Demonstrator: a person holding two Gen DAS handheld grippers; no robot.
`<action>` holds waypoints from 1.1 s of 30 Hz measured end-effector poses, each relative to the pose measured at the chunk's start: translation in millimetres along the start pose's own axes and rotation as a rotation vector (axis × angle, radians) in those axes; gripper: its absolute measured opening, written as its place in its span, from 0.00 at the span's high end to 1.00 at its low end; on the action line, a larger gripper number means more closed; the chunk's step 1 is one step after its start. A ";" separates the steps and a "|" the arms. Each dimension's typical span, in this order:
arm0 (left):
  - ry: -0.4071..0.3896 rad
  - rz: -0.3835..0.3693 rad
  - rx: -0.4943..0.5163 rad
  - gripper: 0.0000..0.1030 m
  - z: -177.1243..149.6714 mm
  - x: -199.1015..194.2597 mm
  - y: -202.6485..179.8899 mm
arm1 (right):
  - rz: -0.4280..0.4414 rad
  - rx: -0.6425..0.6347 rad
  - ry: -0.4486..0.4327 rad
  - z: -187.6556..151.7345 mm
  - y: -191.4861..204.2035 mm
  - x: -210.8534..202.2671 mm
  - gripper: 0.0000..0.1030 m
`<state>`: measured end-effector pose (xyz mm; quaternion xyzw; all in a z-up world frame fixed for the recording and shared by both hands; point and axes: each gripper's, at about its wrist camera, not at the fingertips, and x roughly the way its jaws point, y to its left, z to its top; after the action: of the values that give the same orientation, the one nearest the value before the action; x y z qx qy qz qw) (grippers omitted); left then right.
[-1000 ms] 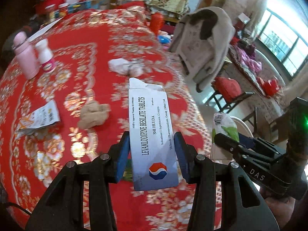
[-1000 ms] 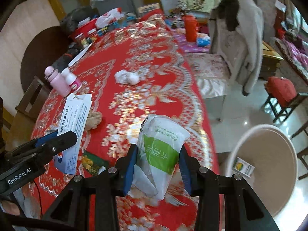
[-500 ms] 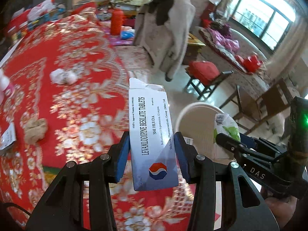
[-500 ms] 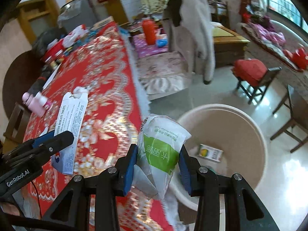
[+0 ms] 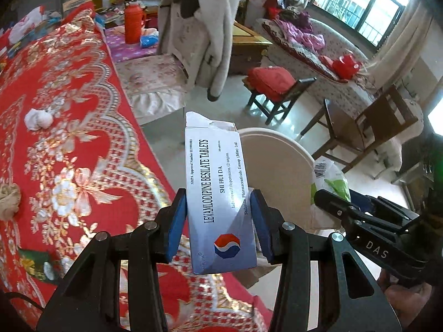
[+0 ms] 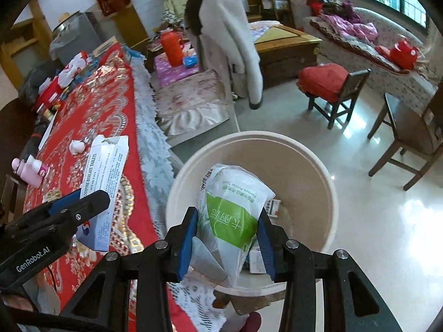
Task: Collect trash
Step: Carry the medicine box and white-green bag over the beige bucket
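Both grippers: black frames, blue finger pads, silver screw heads at the pivots. "GenRobot.AI" is printed in white on the left gripper [image 6: 83,207], "DAS" on the right gripper [image 5: 332,204]. Bare skin is seen below it.

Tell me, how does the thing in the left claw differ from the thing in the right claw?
The left gripper holds a flat, stiff tablet box, white and blue with English print; the right gripper holds a soft, crumpled tissue wrapper, white and green. The tablet box sits over the red tablecloth edge in the right view, while the tissue wrapper hangs over the beige bin. Both are empty packaging, clamped upright between blue pads.
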<state>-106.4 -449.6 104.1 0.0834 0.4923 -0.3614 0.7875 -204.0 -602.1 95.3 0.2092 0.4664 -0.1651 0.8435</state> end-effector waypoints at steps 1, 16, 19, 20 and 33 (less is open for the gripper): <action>0.003 -0.001 0.005 0.58 -0.1 2.3 -3.5 | -0.002 0.005 0.001 -0.3 -3.8 -0.3 0.61; 0.036 -0.016 0.021 0.57 -1.7 20.6 -22.1 | -0.013 0.036 0.013 -4.4 -27.4 1.9 0.61; 0.045 -0.026 0.014 0.58 -2.9 23.1 -22.0 | -0.013 0.040 0.017 -5.8 -30.1 2.3 0.61; 0.047 -0.027 0.013 0.57 -3.1 23.6 -22.5 | -0.014 0.041 0.017 -6.2 -30.9 2.3 0.61; 0.065 -0.046 -0.011 0.57 -3.4 29.5 -25.1 | -0.012 0.045 0.024 -9.3 -36.6 3.9 0.61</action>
<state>-117.6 -480.5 83.4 0.0794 0.5215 -0.3736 0.7630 -226.0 -629.1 80.2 0.2272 0.4737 -0.1781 0.8320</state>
